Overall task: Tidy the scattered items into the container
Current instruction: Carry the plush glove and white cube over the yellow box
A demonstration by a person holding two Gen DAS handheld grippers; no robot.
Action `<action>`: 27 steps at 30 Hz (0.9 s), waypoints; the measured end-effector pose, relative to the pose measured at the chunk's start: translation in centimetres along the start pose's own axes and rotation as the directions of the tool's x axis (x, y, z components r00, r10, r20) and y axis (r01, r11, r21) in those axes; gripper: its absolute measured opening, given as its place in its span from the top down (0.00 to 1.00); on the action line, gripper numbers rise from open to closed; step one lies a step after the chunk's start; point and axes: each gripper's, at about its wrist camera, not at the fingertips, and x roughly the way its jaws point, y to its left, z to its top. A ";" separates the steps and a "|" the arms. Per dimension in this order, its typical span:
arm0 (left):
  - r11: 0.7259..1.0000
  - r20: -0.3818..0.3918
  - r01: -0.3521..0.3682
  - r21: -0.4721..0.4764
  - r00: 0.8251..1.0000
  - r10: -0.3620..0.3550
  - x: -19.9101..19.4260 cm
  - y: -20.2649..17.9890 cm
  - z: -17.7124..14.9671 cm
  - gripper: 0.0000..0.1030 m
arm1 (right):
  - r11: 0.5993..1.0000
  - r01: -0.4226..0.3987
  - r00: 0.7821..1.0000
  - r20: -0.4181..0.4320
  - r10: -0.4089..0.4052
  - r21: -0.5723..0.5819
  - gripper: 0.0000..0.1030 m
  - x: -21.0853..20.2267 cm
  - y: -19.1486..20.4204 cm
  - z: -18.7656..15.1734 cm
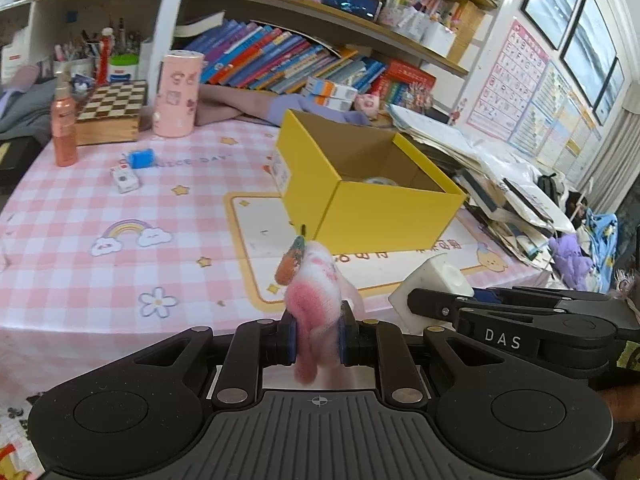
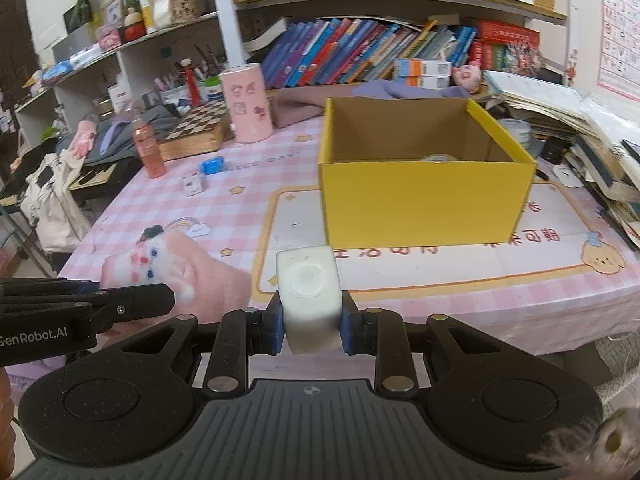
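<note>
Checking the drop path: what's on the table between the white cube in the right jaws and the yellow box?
Nothing stands there: only bare printed mat between the white cube and yellow box, clearest in the right wrist view.

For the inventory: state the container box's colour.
Yellow box, plain brown cardboard inside; right wrist view shows it best.

Two wrist cameras sit side by side, angled down over the table — both face the nearby yellow box (image 1: 372,184) (image 2: 424,196) and the bookshelves (image 1: 280,60) (image 2: 360,52).

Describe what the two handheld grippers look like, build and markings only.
Both are matte black plastic with ribbed bases, round side discs and silver rivets on hinged links. The left gripper and right gripper each have blue finger pads. Seen side-on, one arm reads DAS, the other GenRobot.AI in white.
</note>
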 end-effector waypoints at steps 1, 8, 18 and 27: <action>1.000 -0.003 0.007 0.007 1.000 -0.007 0.3 -0.2 0.1 0.83 | 1.000 0.008 1.000 0.001 -0.008 0.006 0.76 0.0 -0.3 0.0; 0.997 -0.024 0.047 0.054 0.999 -0.046 2.1 -2.0 1.1 0.83 | 0.998 0.047 0.999 0.008 -0.047 0.042 0.76 0.0 -2.6 0.6; 0.994 -0.031 0.075 0.081 0.997 -0.073 4.3 -3.3 2.8 0.83 | 0.997 0.066 0.998 0.001 -0.066 0.050 0.76 1.0 -4.5 2.2; 0.987 -0.059 0.123 0.103 0.991 -0.117 6.8 -4.8 3.8 0.83 | 0.990 0.111 0.994 -0.011 -0.111 0.082 0.76 1.4 -7.0 2.6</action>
